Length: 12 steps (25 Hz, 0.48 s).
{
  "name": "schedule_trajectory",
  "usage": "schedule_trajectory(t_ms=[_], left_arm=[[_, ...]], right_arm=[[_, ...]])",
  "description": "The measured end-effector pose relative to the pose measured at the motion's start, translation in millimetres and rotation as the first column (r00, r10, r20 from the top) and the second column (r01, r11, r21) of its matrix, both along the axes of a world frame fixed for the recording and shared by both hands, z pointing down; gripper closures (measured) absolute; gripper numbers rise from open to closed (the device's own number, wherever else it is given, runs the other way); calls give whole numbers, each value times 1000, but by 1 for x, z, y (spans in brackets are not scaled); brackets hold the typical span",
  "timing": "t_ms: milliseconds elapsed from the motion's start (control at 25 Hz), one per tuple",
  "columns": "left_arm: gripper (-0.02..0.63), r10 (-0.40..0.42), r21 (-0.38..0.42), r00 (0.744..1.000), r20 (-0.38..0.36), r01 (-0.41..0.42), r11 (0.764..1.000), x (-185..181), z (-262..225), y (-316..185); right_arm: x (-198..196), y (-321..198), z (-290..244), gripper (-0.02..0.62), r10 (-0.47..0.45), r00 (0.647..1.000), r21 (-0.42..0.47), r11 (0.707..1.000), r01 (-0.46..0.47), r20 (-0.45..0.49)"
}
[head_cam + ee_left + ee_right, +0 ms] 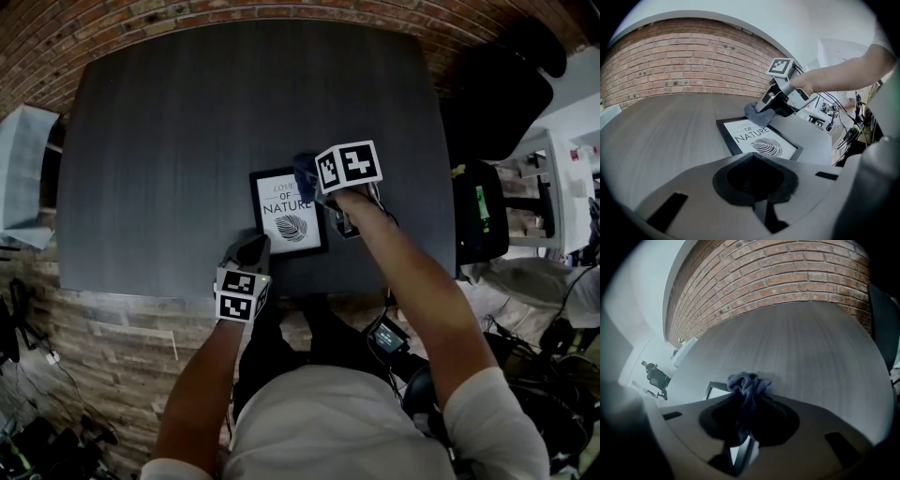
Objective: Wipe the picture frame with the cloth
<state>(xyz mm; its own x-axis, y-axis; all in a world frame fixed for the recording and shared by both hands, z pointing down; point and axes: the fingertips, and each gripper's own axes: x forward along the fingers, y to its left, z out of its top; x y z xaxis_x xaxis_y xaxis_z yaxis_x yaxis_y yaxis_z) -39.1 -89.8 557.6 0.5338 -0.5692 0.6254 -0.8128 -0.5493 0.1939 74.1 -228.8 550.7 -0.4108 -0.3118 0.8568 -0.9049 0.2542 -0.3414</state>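
A black picture frame [289, 214] with a white leaf print lies flat near the front edge of the dark table [187, 141]. My right gripper [313, 184] is shut on a bunched dark blue cloth [305, 172], which rests on the frame's far right corner. In the left gripper view the cloth [758, 114] sits on the frame's [759, 140] far edge. The right gripper view shows the cloth [747, 386] wedged between the jaws. My left gripper [251, 255] is shut and empty, just in front of the frame's near left corner.
A brick wall [141, 19] runs behind the table. A black chair [497, 94] and a cluttered stand [483, 220] lie to the right. A white box [23, 173] sits off the table's left edge.
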Motion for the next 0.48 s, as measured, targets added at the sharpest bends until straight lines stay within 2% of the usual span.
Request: schedule_trajectory(t_ms=[320,480], left_arm=[[600,1,2,1000,0,-1,1000,2,0,0],[599,-3,-43,999,-38,1,999,1,1,0]], right_arm=[[32,-3,-7,485,14,996,39,999,-11,-88],[56,-4,-14,486,26,986,76,997,-14,-164]])
